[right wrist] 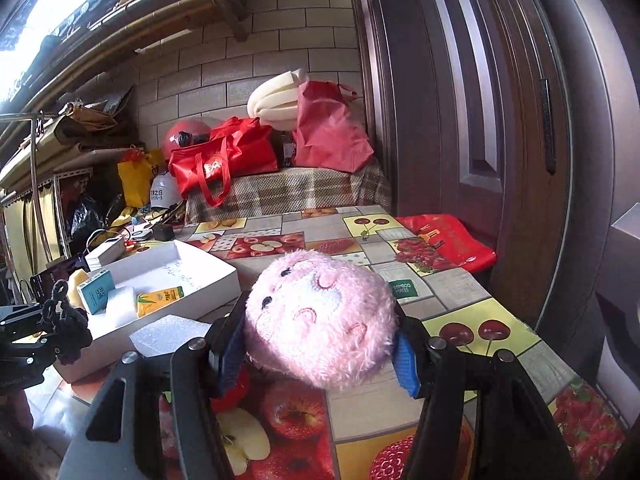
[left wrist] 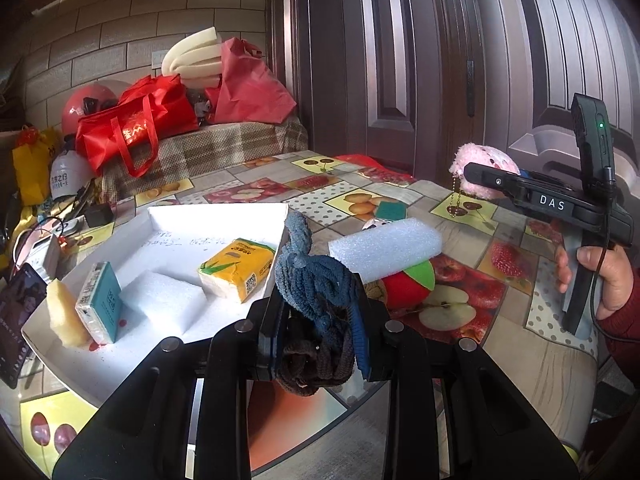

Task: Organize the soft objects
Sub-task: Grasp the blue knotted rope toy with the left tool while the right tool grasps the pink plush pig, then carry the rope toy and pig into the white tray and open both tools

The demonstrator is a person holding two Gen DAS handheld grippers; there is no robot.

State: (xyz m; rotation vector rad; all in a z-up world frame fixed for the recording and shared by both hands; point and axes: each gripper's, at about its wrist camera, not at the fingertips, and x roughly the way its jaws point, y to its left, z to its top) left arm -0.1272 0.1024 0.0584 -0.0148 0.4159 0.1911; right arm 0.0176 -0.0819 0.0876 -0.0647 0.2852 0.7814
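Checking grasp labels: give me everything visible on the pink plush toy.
The pink plush toy is a round, fuzzy soft toy with a stitched face: small dark eyes, a paler embroidered snout patch and pink curved details. It sits squeezed between the blue pads of the right tool, lifted above the fruit-print tablecloth, face turned up. In the left wrist view a beaded metal chain hangs from it. Nothing else touches it.

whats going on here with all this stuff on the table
A person is sorting soft things with tongs in each hand. The left tongs are shut on a knotted blue rope; the right tongs grip a pink plush. The white tray already holds tissue packs and foam.
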